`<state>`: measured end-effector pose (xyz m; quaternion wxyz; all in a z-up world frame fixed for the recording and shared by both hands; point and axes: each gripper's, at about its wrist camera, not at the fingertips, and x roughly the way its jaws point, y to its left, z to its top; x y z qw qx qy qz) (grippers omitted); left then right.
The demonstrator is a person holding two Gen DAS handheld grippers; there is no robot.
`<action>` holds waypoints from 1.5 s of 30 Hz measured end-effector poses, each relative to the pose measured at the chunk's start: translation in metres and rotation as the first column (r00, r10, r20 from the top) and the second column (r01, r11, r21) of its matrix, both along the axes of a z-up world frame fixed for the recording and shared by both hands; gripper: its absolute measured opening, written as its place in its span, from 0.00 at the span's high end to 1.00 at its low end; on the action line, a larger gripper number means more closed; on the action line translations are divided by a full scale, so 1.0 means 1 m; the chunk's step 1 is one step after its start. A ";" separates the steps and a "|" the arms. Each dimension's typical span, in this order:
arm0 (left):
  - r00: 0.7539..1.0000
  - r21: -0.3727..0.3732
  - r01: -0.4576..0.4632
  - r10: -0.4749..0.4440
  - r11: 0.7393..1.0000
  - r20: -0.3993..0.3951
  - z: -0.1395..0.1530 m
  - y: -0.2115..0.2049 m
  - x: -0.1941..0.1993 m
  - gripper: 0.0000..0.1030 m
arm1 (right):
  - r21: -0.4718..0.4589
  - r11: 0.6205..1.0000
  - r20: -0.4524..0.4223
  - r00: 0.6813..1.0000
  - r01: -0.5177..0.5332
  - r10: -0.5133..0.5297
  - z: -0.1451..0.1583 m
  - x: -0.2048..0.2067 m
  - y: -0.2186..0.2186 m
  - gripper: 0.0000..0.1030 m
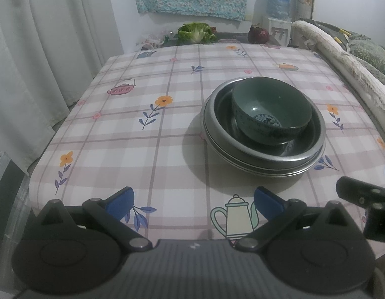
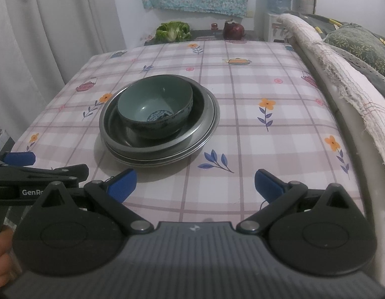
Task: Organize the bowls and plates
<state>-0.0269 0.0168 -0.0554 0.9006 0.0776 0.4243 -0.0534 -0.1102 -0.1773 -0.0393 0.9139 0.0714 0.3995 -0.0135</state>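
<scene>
Nearest, the left gripper [image 1: 193, 205] is held with its blue pads spread wide and nothing between them, and the right gripper [image 2: 195, 186] is likewise spread and empty, both low over the near edge of the checked tablecloth [image 2: 242, 124]. Ahead of both, the stack is found: a green bowl [image 1: 272, 111] is seated upright, mouth up, inside nested metal plates [image 1: 264, 154]. From the left gripper it lies ahead and to the right; from the right gripper, ahead and to the left, so it is placed between the two. Neither seems clearly nearer. Being round, the stack has no long axis. Farther off, a cabbage [image 2: 173, 31] is seen beyond the table.
</scene>
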 end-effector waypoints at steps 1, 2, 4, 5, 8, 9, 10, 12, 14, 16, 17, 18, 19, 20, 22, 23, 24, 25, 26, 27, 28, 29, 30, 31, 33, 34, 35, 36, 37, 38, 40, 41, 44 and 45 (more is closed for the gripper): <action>1.000 0.001 0.000 0.000 1.000 0.001 0.000 0.000 0.000 0.00 | 0.000 1.000 -0.001 1.000 0.000 0.000 0.000 0.000 0.000 0.01; 1.000 0.002 0.001 -0.001 1.000 0.001 0.000 0.000 0.000 0.00 | 0.000 1.000 -0.001 1.000 0.000 0.000 0.000 0.000 0.000 0.01; 1.000 0.002 0.000 0.000 1.000 0.001 0.000 -0.001 0.001 0.00 | 0.001 1.000 -0.004 1.000 0.001 -0.001 0.000 0.000 -0.001 0.01; 1.000 0.002 0.000 0.000 1.000 0.000 0.000 -0.001 0.001 0.00 | 0.002 1.000 -0.004 1.000 0.000 0.000 0.000 0.000 -0.001 0.01; 1.000 0.005 -0.002 0.002 1.000 0.001 0.000 -0.001 0.000 0.00 | 0.001 1.000 -0.005 1.000 0.000 0.000 -0.001 0.000 -0.001 0.01; 1.000 0.004 -0.002 0.002 1.000 0.001 0.000 -0.001 0.001 0.00 | 0.001 1.000 -0.005 1.000 -0.001 0.001 -0.001 0.000 -0.001 0.01; 1.000 0.003 -0.002 0.002 1.000 0.001 0.000 -0.001 0.001 0.00 | 0.001 1.000 -0.005 1.000 -0.002 0.002 -0.001 0.000 -0.001 0.01; 1.000 0.004 -0.002 0.002 1.000 0.001 0.000 -0.001 0.001 0.00 | 0.000 1.000 -0.007 1.000 -0.003 0.003 -0.001 0.000 -0.001 0.01; 1.000 0.004 -0.003 0.003 1.000 0.002 0.000 0.000 0.000 0.00 | 0.000 1.000 -0.009 1.000 -0.004 0.004 -0.001 0.000 0.000 0.01; 1.000 0.004 -0.003 0.003 1.000 0.001 0.000 0.000 0.000 0.00 | 0.000 1.000 -0.009 1.000 -0.004 0.004 -0.001 0.000 0.000 0.01; 1.000 0.003 -0.003 0.003 1.000 0.001 0.000 0.000 0.000 0.00 | 0.000 1.000 -0.009 1.000 -0.005 0.005 -0.001 0.000 0.000 0.01; 1.000 0.003 -0.002 0.002 1.000 0.002 0.000 0.000 0.000 0.00 | 0.000 1.000 -0.009 1.000 -0.005 0.005 -0.001 0.000 0.000 0.01; 1.000 0.004 -0.002 0.002 1.000 0.001 0.000 0.000 0.000 0.00 | 0.000 1.000 -0.009 1.000 -0.006 0.006 -0.001 0.000 0.000 0.01; 1.000 0.004 -0.002 0.002 1.000 0.001 0.000 0.000 0.000 0.00 | -0.001 1.000 -0.009 1.000 -0.006 0.006 -0.001 0.000 0.000 0.01; 1.000 0.004 -0.002 0.002 1.000 0.001 0.000 0.000 0.000 0.00 | -0.003 1.000 -0.011 1.000 -0.008 0.008 -0.002 0.000 0.001 0.01; 1.000 0.004 -0.001 0.001 1.000 0.001 0.000 0.000 0.000 0.00 | -0.002 1.000 -0.012 1.000 -0.010 0.010 -0.002 0.000 0.001 0.01; 1.000 0.004 -0.002 0.002 1.000 0.001 0.000 0.000 0.000 0.00 | -0.001 1.000 -0.013 1.000 -0.011 0.011 -0.002 0.000 0.002 0.01; 1.000 0.004 -0.002 0.002 1.000 0.001 0.000 0.000 0.000 0.00 | -0.001 1.000 -0.013 1.000 -0.011 0.011 -0.002 0.000 0.002 0.01; 1.000 0.004 -0.002 0.002 1.000 0.001 0.000 0.000 0.000 0.00 | -0.002 1.000 -0.013 1.000 -0.011 0.011 -0.002 0.000 0.002 0.01; 1.000 0.003 -0.002 0.002 1.000 0.001 0.000 0.000 0.000 0.00 | -0.003 1.000 -0.013 1.000 -0.011 0.011 -0.002 0.000 0.002 0.01; 1.000 0.003 -0.002 0.002 1.000 0.002 0.000 0.000 0.000 0.00 | -0.003 1.000 -0.014 1.000 -0.011 0.011 -0.002 0.000 0.002 0.01; 1.000 0.004 -0.002 0.002 1.000 0.002 0.000 0.000 0.000 0.00 | -0.004 1.000 -0.014 1.000 -0.013 0.013 -0.002 0.001 0.003 0.01; 1.000 0.004 -0.002 0.002 1.000 0.001 0.000 0.000 0.000 0.00 | -0.004 1.000 -0.015 1.000 -0.014 0.014 -0.002 0.000 0.003 0.01; 1.000 0.004 -0.002 0.002 1.000 0.001 0.000 0.000 0.000 0.00 | -0.005 1.000 -0.016 1.000 -0.015 0.015 -0.001 0.001 0.004 0.01; 1.000 0.003 -0.002 0.002 1.000 0.001 0.000 0.000 0.000 0.00 | -0.006 1.000 -0.016 1.000 -0.016 0.016 -0.001 0.000 0.005 0.01; 1.000 0.002 -0.002 0.002 1.000 0.000 0.000 0.001 0.000 0.00 | -0.005 1.000 -0.017 1.000 -0.017 0.017 -0.001 0.000 0.005 0.01; 1.000 0.002 -0.001 0.001 1.000 0.001 0.000 0.000 0.000 0.00 | -0.005 1.000 -0.017 1.000 -0.017 0.017 -0.001 0.001 0.006 0.01; 1.000 0.002 -0.002 0.002 1.000 0.000 0.000 0.001 0.000 0.00 | -0.005 1.000 -0.017 1.000 -0.017 0.017 -0.001 0.001 0.006 0.01; 1.000 0.002 -0.002 0.002 1.000 0.000 0.000 0.001 0.000 0.00 | -0.006 1.000 -0.018 1.000 -0.017 0.016 -0.001 0.001 0.006 0.01; 1.000 0.002 -0.001 0.001 1.000 -0.001 0.000 0.001 0.000 0.00 | -0.005 1.000 -0.017 1.000 -0.017 0.017 -0.001 0.001 0.006 0.01; 1.000 0.002 -0.001 0.001 1.000 -0.001 0.000 0.001 0.000 0.00 | -0.006 1.000 -0.018 1.000 -0.017 0.017 -0.001 0.001 0.006 0.01; 1.000 0.002 -0.001 0.001 1.000 -0.001 0.000 0.001 0.000 0.00 | -0.006 1.000 -0.018 1.000 -0.017 0.017 -0.001 0.001 0.006 0.01; 1.000 0.002 -0.001 0.001 1.000 0.000 0.000 0.001 0.000 0.00 | -0.006 1.000 -0.019 1.000 -0.020 0.020 -0.002 0.001 0.007 0.01; 1.000 0.002 -0.001 0.001 1.000 0.000 0.000 0.001 0.000 0.00 | -0.006 1.000 -0.020 1.000 -0.021 0.021 -0.002 0.001 0.007 0.01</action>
